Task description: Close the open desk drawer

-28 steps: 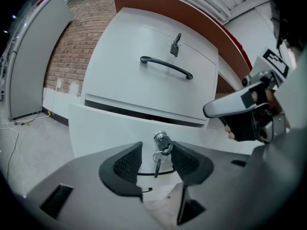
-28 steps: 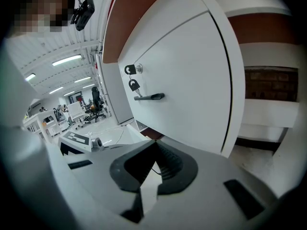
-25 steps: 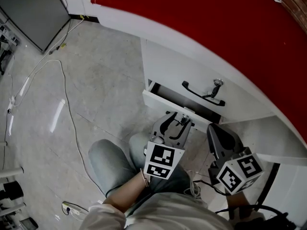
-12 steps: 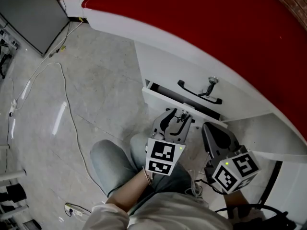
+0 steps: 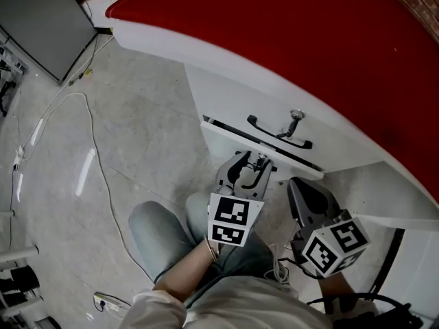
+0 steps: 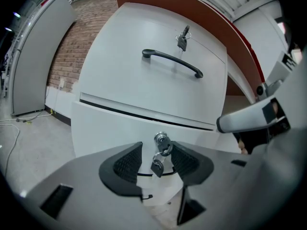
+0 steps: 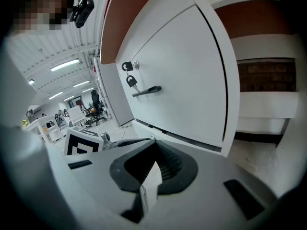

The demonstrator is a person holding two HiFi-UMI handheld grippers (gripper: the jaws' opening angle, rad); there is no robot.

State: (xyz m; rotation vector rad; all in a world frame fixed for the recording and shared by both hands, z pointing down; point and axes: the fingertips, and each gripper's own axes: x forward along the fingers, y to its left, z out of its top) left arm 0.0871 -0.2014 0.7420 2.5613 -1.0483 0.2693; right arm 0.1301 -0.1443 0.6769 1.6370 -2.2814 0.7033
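Observation:
The white lower drawer front (image 5: 230,141) (image 6: 110,128) sits nearly flush under the red-topped desk (image 5: 309,40), with only a thin dark gap above it. My left gripper (image 5: 251,168) (image 6: 157,158) is at that front, jaws open, with the lock and its hanging key (image 6: 160,146) between the pads. The upper drawer carries a black handle (image 5: 278,134) (image 6: 171,62) and a key (image 5: 295,119) (image 6: 183,38). To the right and lower down, my right gripper (image 5: 302,187) (image 7: 154,169) is shut and empty, clear of the drawer.
A thin cable (image 5: 92,139) runs over the grey floor to the left, past a grey panel (image 5: 41,19). The person's knee (image 5: 161,235) is just behind the left gripper. A power strip (image 5: 106,300) lies at the lower left.
The lower drawer has slid inward: the wide dark opening above its front has shrunk to a thin line. My left gripper followed it toward the desk. The right gripper stayed put.

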